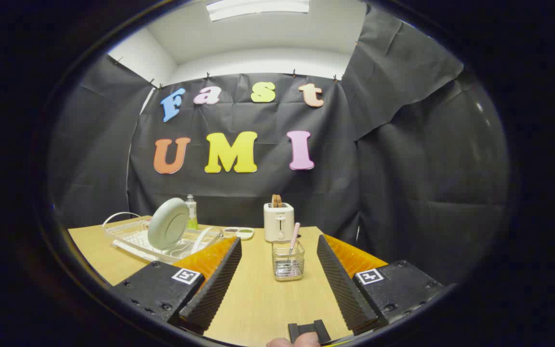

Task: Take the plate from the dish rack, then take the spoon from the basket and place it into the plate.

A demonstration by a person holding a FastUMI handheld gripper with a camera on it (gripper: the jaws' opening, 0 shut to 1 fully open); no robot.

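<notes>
- Tongs [277, 267]: spread wide over the near part of the table [258, 303], holding nothing; both fingers clear of every object. Judged a starting posture, no step yet done.
- Basket [288, 260]: upright mid-table, between the fingers and just ahead. The spoon [294, 236] stands inside, handle leaning up and out, so it offers a grip from above.
- Dish rack [162, 241]: toward the table's left edge, beyond the left finger. The plate [168, 223] stands on edge in it, rim free to pinch.
- Toaster [278, 221]: at the far edge, behind the basket; a bottle [191, 211] stands behind the rack.
</notes>
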